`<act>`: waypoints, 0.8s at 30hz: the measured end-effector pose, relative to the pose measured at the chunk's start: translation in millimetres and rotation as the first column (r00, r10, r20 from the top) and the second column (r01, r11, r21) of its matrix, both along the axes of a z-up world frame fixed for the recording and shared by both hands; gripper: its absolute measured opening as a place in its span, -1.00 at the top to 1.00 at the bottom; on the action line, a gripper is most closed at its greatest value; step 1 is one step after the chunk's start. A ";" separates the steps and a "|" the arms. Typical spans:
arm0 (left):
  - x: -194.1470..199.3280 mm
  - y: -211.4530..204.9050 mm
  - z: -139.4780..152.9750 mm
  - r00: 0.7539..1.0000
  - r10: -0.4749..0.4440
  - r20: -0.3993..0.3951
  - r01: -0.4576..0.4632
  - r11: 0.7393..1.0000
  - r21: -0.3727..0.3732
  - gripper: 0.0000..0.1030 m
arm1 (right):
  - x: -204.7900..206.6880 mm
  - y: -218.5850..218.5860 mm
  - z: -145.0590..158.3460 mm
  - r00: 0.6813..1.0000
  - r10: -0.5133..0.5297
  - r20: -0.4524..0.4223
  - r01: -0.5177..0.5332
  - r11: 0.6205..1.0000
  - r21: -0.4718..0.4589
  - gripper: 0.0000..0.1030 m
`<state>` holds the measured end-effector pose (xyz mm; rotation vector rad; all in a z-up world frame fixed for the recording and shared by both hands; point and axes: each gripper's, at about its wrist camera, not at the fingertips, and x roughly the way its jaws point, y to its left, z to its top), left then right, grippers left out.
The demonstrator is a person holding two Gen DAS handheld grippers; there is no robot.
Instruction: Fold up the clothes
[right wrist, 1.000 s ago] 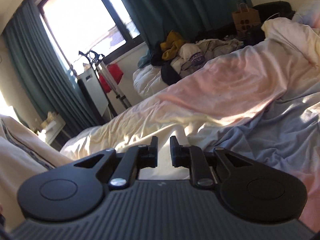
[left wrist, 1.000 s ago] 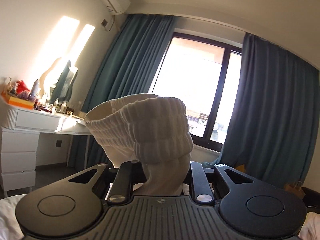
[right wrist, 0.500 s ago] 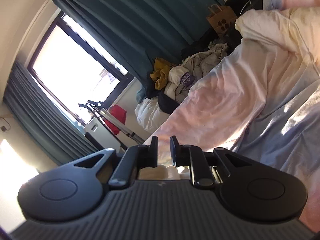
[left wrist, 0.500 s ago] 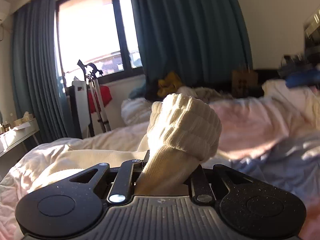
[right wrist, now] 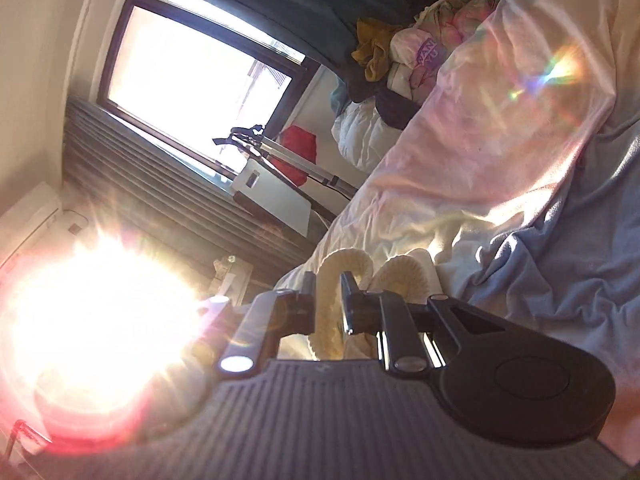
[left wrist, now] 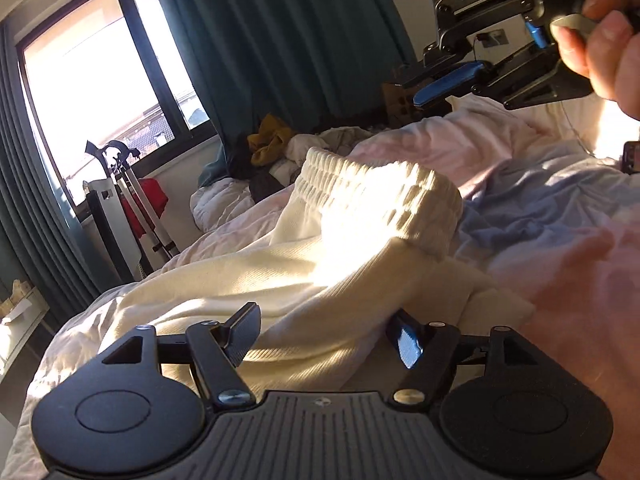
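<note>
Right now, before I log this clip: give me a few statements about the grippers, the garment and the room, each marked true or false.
1. The left gripper's jaws stand wide apart. True.
2. The cream garment hangs in the air, clear of the bed. False: it lies on the bed, part of it between the left jaws.
3. The curtains are drawn across the whole window. False: the glass is uncovered and bright.
4. A mustard-yellow garment sits in a clothes pile at the far end of the bed. True.
5. The right gripper lies unattended on the bed. False: a bare hand holds it above the bed.
</note>
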<state>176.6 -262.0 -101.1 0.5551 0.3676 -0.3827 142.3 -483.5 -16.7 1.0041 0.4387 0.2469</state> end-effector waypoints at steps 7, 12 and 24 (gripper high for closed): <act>-14.2 49.6 -11.3 0.991 0.071 -0.111 -0.064 0.996 0.067 -0.35 | 43.1 1.9 -17.9 0.990 0.087 -0.115 -0.088 0.996 -0.007 0.24; -32.0 63.8 -16.5 0.998 0.012 -0.063 -0.008 0.997 0.075 -0.12 | 71.5 14.2 -37.7 0.974 0.153 -0.166 -0.152 0.988 0.020 0.20; -10.6 62.3 -34.5 0.989 -0.137 -0.064 0.136 0.991 -0.018 0.82 | 119.2 35.9 -63.4 0.970 0.215 -0.110 -0.207 0.975 0.077 0.24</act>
